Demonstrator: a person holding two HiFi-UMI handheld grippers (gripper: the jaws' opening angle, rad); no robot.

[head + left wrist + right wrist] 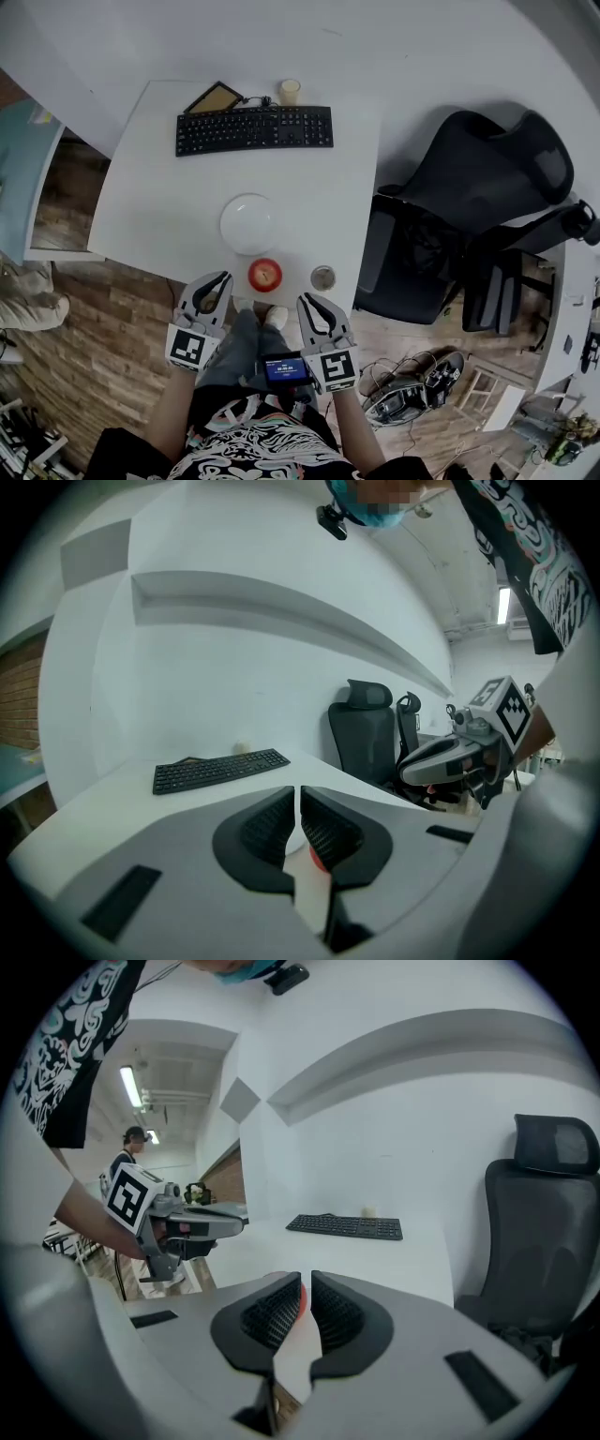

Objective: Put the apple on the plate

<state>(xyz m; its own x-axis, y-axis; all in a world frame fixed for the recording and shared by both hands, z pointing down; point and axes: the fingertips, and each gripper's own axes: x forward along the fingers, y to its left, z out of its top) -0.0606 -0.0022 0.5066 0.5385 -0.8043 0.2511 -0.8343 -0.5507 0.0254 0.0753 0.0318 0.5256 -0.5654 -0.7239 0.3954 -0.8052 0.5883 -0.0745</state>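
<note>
The left tool and right tool, both closed on nothing, are hovering at lower centre, flanking the apple lying just below the plate on the desk

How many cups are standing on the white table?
2: a pale cup at the far edge behind the keyboard, a darker cup at the near edge, right of the apple.

- A red apple sits mid-frame, just below a white plate.
- A black keyboard lies higher up.
- The left gripper and right gripper hang lower, one each side.
</note>
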